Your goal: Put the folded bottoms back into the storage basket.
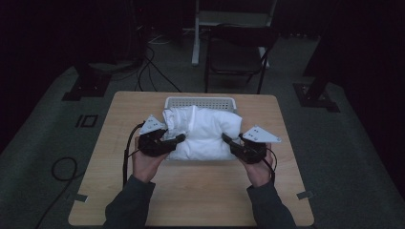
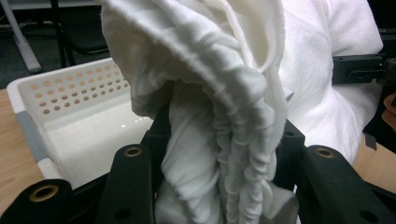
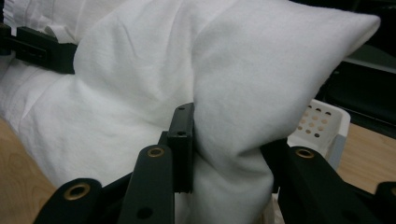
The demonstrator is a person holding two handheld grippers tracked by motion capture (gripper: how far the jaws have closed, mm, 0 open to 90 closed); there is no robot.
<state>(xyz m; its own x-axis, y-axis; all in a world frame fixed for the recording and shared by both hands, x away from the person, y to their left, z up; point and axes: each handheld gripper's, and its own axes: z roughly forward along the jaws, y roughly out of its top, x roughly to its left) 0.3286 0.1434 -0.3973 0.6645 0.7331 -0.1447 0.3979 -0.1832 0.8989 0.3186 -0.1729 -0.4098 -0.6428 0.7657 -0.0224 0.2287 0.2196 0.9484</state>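
Both my grippers are clamped on the soft white folded cloth garment, left gripper pinching its bunched left edge, right gripper its right corner, above the white perforated plastic basket. It looks light and floppy, likely to sag between grips; thick gathered folds should hold best.

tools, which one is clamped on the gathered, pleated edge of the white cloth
The left tool. Its jaws pinch a bunched, pleated fold of the white cloth, while the right tool grips a smooth, plump corner. Both hold it over the white basket.
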